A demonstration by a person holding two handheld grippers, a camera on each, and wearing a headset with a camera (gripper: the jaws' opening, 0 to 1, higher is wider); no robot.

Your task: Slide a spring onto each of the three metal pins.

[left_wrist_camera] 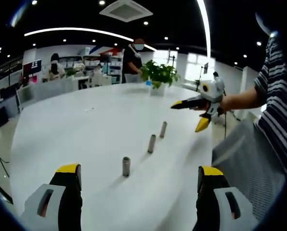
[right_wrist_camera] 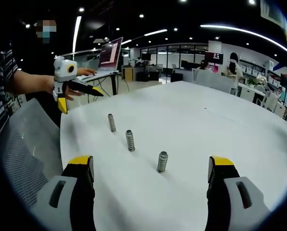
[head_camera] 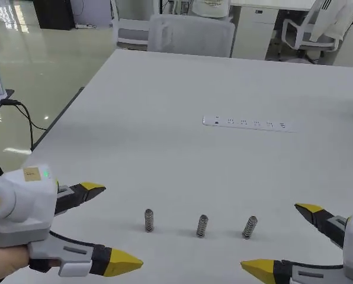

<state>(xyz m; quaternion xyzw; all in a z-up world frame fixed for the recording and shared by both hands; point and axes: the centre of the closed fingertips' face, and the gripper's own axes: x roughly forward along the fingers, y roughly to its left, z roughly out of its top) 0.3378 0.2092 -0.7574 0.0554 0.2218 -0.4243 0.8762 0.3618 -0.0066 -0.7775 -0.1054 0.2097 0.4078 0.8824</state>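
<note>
Three metal pins stand upright in a row on the white table [head_camera: 182,154], each wearing a coiled spring: the left one [head_camera: 149,220], the middle one [head_camera: 202,226] and the right one [head_camera: 250,227]. My left gripper [head_camera: 114,225] is open at the near left, just left of the row, with nothing between its yellow tips. At the near right, my right gripper [head_camera: 283,239] is open too and holds nothing. From the left gripper view the row runs away from me, nearest pin [left_wrist_camera: 126,166] first. In the right gripper view the closest spring [right_wrist_camera: 162,161] sits between my jaws' lines.
A white power strip [head_camera: 249,123] lies flat in the table's middle. Office chairs [head_camera: 191,34] stand beyond the far edge. A laptop [right_wrist_camera: 110,55] rests on a side stand at left, with a cable [head_camera: 25,118] hanging. A potted plant [left_wrist_camera: 158,74] is at one table end.
</note>
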